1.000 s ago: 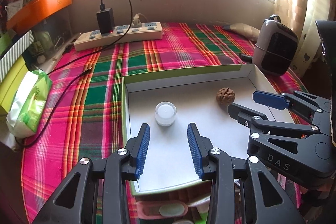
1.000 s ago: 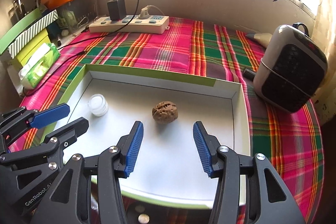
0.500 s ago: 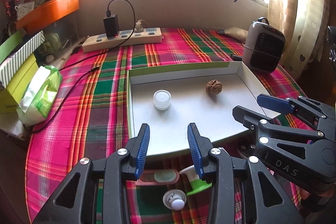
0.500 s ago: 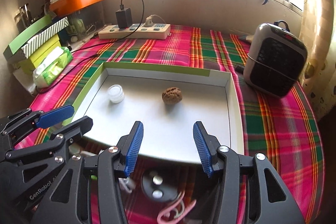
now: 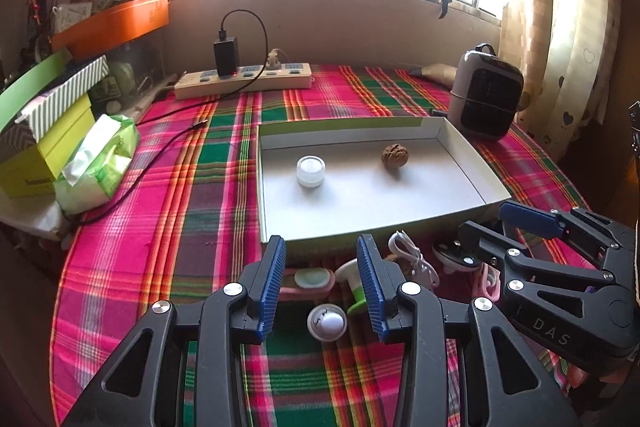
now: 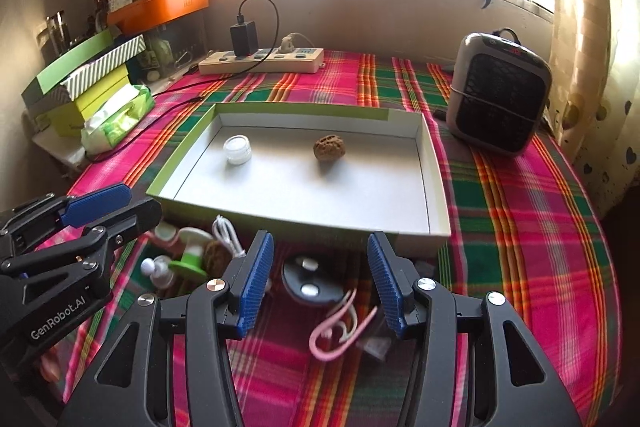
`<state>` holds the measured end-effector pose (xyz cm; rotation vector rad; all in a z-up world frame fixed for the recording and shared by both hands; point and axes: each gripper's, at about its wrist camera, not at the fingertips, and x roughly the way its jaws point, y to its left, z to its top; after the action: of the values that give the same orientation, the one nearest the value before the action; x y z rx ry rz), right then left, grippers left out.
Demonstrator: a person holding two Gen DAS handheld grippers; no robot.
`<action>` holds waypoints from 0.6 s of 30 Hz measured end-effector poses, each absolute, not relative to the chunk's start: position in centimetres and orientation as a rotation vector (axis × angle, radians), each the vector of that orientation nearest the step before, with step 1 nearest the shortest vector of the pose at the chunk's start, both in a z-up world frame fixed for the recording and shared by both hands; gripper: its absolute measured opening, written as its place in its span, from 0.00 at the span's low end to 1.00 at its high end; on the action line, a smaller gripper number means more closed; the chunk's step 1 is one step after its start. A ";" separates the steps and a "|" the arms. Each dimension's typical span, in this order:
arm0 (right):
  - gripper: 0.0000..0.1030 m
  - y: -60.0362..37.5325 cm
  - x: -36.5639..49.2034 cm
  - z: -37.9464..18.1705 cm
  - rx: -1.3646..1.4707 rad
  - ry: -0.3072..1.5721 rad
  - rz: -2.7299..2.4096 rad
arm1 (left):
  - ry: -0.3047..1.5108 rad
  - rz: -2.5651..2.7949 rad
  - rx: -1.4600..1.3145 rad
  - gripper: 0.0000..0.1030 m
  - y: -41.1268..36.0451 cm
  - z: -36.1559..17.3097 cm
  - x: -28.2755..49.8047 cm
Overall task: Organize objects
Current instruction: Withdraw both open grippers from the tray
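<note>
A shallow white tray with a green rim lies on the plaid cloth. In it are a small white jar and a walnut. Loose items lie in front of the tray: a white round cap, a green and white spool, a pink case, a white cord, a black disc and a pink clip. My left gripper is open above the cap. My right gripper is open above the disc.
A power strip with a black charger sits at the back. A small heater stands at the right. Stacked boxes and a green tissue pack crowd the left edge. A black cable trails over the cloth.
Both grippers have drawn back from over the tray toward the near side, bringing the loose items in front of it into view. Neither jaw opening has changed.
</note>
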<state>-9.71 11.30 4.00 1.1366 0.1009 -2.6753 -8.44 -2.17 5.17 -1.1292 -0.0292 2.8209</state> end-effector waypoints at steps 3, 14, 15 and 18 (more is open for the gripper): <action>0.49 11.6 -8.7 3.9 1.129 0.103 -2.682 | -0.020 2.823 -1.136 0.35 -2.2 4.8 -7.7; 0.49 13.2 -5.8 3.6 1.104 0.126 -2.726 | -0.046 2.819 -1.145 0.35 -3.8 3.5 -5.4; 0.49 13.4 -5.6 3.5 1.104 0.127 -2.731 | -0.053 2.815 -1.156 0.35 -4.0 3.2 -5.3; 0.49 13.8 -5.3 3.2 1.110 0.115 -2.730 | -0.078 2.805 -1.168 0.35 -4.4 2.7 -5.1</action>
<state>-5.31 13.82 3.25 1.1103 0.1146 -2.7304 -5.11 -4.38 2.67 -1.1685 -0.0780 2.8050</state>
